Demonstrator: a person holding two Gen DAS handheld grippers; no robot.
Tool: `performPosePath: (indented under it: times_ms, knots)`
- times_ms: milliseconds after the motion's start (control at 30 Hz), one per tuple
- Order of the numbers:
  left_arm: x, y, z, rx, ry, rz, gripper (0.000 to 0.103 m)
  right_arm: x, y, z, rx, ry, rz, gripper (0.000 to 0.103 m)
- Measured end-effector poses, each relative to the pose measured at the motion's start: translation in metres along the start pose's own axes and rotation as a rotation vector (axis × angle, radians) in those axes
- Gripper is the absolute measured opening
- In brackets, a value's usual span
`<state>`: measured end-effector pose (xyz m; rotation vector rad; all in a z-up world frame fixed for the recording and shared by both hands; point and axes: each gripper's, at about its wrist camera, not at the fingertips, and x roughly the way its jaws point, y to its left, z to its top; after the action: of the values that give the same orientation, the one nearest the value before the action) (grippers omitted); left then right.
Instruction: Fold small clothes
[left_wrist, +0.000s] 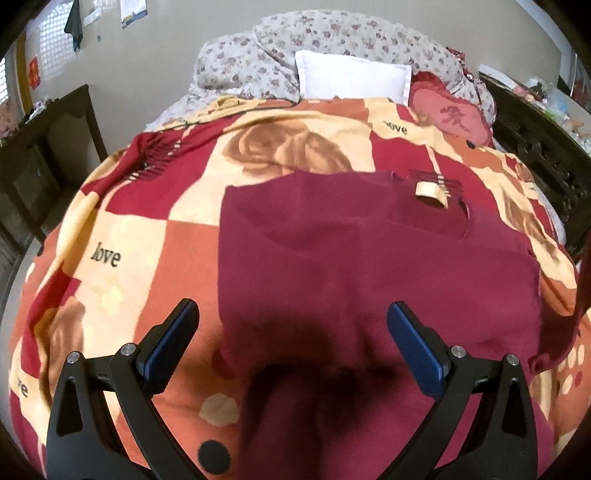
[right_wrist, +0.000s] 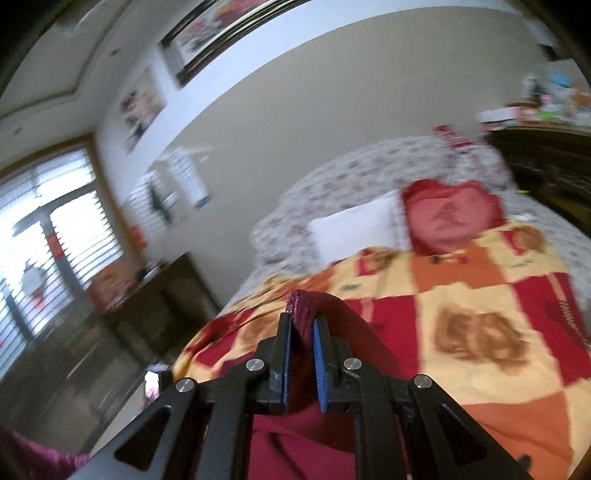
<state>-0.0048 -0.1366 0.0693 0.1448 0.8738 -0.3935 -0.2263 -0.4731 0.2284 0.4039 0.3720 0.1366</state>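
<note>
Maroon garment (left_wrist: 369, 266) lies spread on the bed (left_wrist: 122, 236), on a patchwork blanket of red, orange and cream squares, mid-bed and toward the near edge. It's laid flat, probably so edges can be lifted and folded over. A small cream tag (left_wrist: 430, 192) sits at its far right part, likely the neck label, so the far end is probably the collar.

Left hand-held gripper (left_wrist: 293, 321) hangs above the garment's near left part, fingers spread wide, nothing between them. Its dark shadow falls on the cloth just below. Looks parked clear so the other side can do the fold.

Right hand-held gripper (right_wrist: 301, 332) has its pads pressed together on a bunched maroon edge (right_wrist: 301, 306), cloth poking out past the fingertips. The pinched piece is raised off the blanket and the fabric trails down toward the camera. Judged step: lifting one edge to carry it over the rest for a fold. Right view is blurred, so which edge or corner can't be told.

White pillow (left_wrist: 354, 75) and red pillow (left_wrist: 450, 114) sit at the far end, well apart from the garment.
</note>
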Motion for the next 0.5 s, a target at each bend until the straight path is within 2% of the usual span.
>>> performPosePath:
  times_ms: [167, 300, 400, 467, 500]
  knots:
    - [-0.011, 0.014, 0.003, -0.029, -0.024, -0.001, 0.102, 0.086, 0.046, -0.009, -0.093, 0.199, 0.198, 0.010]
    - [-0.015, 0.030, 0.000, -0.059, -0.036, 0.007, 0.102, 0.172, 0.077, -0.040, -0.153, 0.403, 0.316, 0.010]
    - [-0.013, 0.043, -0.003, -0.072, -0.031, 0.015, 0.102, 0.232, 0.087, -0.069, -0.164, 0.545, 0.333, 0.010]
    - [-0.010, 0.051, -0.004, -0.079, -0.023, 0.024, 0.102, 0.266, 0.089, -0.088, -0.173, 0.596, 0.291, 0.010]
    - [-0.008, 0.056, -0.005, -0.084, -0.020, 0.026, 0.102, 0.284, 0.086, -0.097, -0.178, 0.612, 0.244, 0.012]
